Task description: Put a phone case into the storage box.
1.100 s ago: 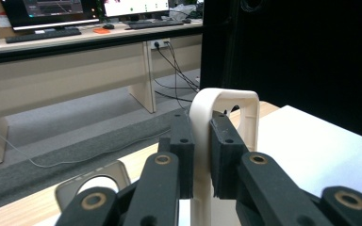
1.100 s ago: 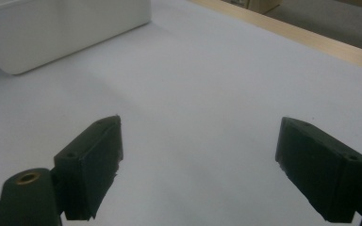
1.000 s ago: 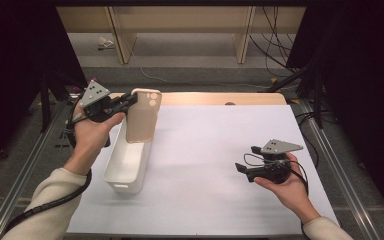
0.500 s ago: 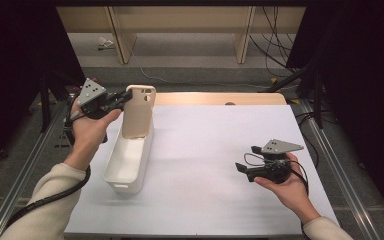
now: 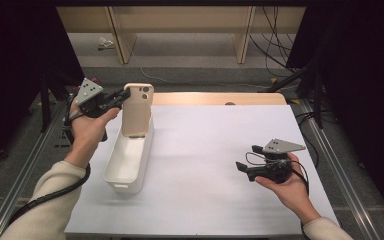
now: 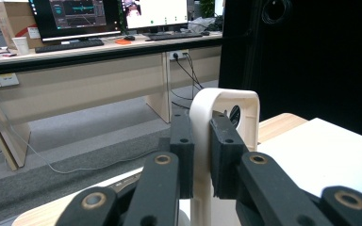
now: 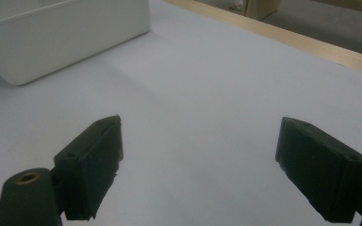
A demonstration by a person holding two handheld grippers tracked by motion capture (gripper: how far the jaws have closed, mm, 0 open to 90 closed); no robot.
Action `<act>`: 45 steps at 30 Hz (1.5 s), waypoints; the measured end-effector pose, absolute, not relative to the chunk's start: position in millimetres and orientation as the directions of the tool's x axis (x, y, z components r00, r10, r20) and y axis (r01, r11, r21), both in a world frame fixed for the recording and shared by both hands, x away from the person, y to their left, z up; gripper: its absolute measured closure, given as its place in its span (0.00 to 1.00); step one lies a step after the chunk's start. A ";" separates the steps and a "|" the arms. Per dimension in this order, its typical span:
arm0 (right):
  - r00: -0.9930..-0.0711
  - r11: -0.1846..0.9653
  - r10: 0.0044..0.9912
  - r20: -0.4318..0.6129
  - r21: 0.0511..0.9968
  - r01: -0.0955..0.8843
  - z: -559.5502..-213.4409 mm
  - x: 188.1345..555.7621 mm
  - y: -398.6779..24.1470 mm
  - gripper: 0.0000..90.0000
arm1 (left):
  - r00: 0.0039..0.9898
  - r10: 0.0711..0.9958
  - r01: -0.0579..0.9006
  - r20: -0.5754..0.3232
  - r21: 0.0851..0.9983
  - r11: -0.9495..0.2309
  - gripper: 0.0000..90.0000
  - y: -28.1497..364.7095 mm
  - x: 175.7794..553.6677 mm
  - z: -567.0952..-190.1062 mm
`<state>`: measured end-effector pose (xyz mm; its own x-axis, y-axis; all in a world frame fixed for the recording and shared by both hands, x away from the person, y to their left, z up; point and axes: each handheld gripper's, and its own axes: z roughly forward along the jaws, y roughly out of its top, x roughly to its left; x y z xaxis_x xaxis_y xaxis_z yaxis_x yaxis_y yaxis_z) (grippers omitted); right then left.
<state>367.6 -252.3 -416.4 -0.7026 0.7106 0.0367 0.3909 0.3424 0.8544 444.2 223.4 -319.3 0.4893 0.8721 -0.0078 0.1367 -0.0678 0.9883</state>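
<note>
1. High view: the table (image 5: 220, 165) is the largest thing, a broad flat rectangle under a smooth, matte white sheet, with a strip of pale wood showing along its far edge.

2. Next in size is the white bin (image 5: 130, 160), a long, narrow plastic tub with rounded corners and smooth, slightly glossy walls. It stands on the left part of the table, its length running away from the person.

3. The phone case (image 5: 138, 109) is a thin, flat, beige shell with rounded corners and a raised camera cutout near its top. It stands nearly upright over the far end of the bin, its lower edge down inside the tub. In the left gripper view its rim (image 6: 202, 155) reads as smooth cream plastic, curved at the top corner.

4. The left tool (image 5: 116, 99), black and angular with a grey three-cornered plate on top, is held in the left hand (image 5: 87, 131) just left of the case. Its jaws are clamped on the case's upper edge; the left gripper view shows the two flat black pads pressed on either side of the rim.

5. The right tool (image 5: 241, 167), the same blocky black build, rests low over the right part of the table in the right hand (image 5: 287, 187), well apart from the bin. The right gripper view shows its jaws spread wide, with bare white sheet between the matte pads (image 7: 94, 165).
</note>
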 end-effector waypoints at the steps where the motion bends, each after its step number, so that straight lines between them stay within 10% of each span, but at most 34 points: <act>1: -0.703 0.342 0.710 0.037 0.855 0.391 -416.4 367.5 -252.4 0.18 | 0.488 0.873 0.137 -0.008 0.988 -0.067 0.90 223.6 444.8 -320.1; 45: -0.692 0.323 0.719 0.055 0.856 0.403 -416.4 365.2 -259.6 0.18 | 0.418 0.906 0.196 -0.065 0.980 -0.020 0.90 237.6 482.3 -359.1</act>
